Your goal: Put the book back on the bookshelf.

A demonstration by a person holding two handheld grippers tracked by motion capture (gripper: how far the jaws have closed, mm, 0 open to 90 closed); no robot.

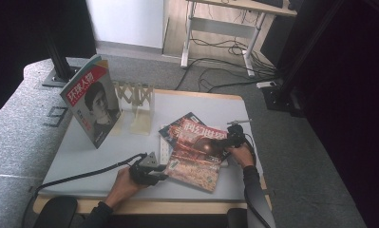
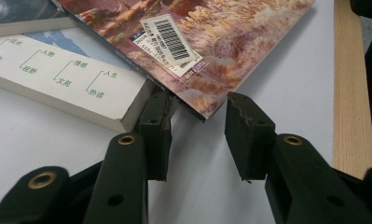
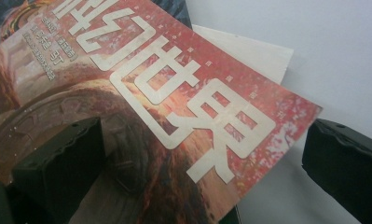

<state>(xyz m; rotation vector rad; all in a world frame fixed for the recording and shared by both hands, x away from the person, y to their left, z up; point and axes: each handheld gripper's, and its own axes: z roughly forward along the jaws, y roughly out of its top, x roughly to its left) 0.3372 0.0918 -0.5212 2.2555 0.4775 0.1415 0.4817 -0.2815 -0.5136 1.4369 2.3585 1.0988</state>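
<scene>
**What the pictures leave unseen**

The red magazine (image 1: 196, 154) covers most of the white book (image 2: 58, 74) and the dark magazine (image 1: 180, 124) beneath it. In the right gripper view its title runs off the top edge. The barcode label (image 2: 170, 43) has print too small to read. The right gripper (image 1: 225, 141) is too dark and small to make out its jaws.

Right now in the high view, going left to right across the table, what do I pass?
Upright portrait magazine → wooden rack → left gripper → red magazine → right gripper.
</scene>
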